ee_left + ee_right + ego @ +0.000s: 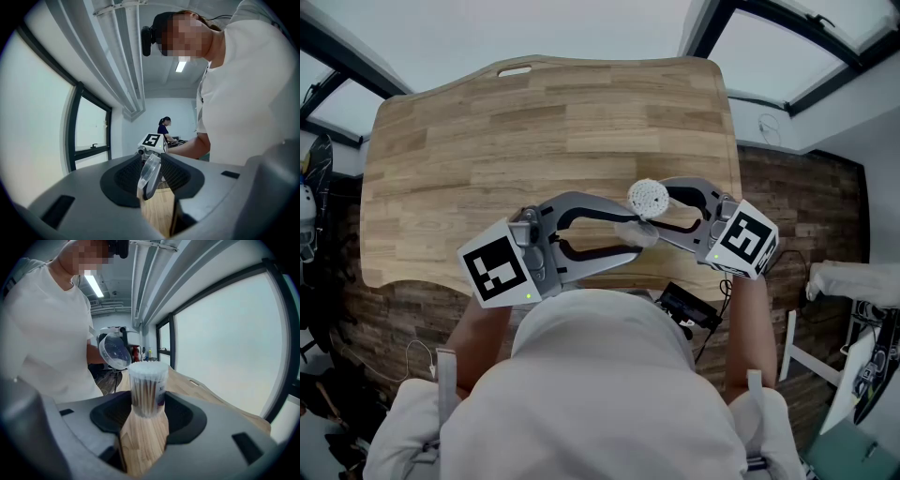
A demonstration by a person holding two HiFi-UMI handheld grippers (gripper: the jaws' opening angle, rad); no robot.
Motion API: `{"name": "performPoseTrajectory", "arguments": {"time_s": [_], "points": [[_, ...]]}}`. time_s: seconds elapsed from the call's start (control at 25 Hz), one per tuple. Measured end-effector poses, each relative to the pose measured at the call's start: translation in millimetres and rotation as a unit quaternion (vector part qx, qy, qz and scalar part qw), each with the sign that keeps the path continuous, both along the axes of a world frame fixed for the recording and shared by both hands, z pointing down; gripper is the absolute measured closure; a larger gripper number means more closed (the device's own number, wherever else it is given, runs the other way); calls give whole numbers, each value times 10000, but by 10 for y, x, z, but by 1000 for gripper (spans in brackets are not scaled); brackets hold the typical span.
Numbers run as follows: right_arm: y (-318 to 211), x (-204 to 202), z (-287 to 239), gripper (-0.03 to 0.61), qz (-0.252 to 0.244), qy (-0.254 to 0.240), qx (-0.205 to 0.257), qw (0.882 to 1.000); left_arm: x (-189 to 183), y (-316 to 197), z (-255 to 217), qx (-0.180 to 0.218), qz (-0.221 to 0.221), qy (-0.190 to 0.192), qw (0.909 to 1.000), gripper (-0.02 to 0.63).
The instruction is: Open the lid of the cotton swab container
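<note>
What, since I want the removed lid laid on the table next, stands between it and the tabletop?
Nothing visible does. The lid, pinched by the left gripper, hangs beside the open cotton swab container held by the right gripper, with bare wooden table below.

Table: pale wood-grain top (pixel 544 122) with rounded corners
Slot: narrow cut-out (pixel 514 70) through the table's far edge, left of the middle
Floor: dark wooden planks (pixel 797 202) right of the table, and more under its near left corner
Windows: big bright panes in dark frames (pixel 220 343) along the table's far side
Ceiling pipes: white pipes (pixel 124 51) running side by side overhead, above the window line
Ceiling light: one lit strip (pixel 180 66) deeper in the room
Other person: someone in a dark top (pixel 164 126), far off by the back wall, head bent down
Cable: thin white lead (pixel 766 127) on the pale ledge beyond the table's far right corner
</note>
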State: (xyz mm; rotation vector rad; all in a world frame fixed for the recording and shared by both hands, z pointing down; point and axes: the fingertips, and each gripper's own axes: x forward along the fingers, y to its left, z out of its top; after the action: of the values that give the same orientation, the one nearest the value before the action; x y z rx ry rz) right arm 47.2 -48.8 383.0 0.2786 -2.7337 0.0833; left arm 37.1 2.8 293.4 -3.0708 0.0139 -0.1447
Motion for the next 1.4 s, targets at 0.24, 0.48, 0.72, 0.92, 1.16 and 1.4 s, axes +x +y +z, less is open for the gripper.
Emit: {"name": "performPoseTrajectory", "arguments": {"time_s": [0.24, 0.48, 0.72, 0.92, 1.16, 1.4], "points": [[-34, 28, -21, 345, 106, -59, -19, 9999, 1, 24, 18, 164, 47, -124, 9998, 488], [-68, 58, -67, 345, 213, -279, -149, 9993, -10, 8, 46, 63, 71, -105, 9999, 482], [-84, 79, -84, 345, 299, -421, -206, 9985, -10, 20, 100, 77, 81, -190, 9998, 477], [-126, 112, -122, 345, 411, -552, -241, 9973, 4, 40, 133, 28, 136, -166, 9998, 468], [-157, 145, -162, 345, 441, -589, -210, 9971, -17, -13, 182, -51, -4, -195, 9998, 468], [-140, 147, -189, 345, 441, -660, -196, 9966, -32, -69, 220, -69, -188, -195, 9996, 469]]}}
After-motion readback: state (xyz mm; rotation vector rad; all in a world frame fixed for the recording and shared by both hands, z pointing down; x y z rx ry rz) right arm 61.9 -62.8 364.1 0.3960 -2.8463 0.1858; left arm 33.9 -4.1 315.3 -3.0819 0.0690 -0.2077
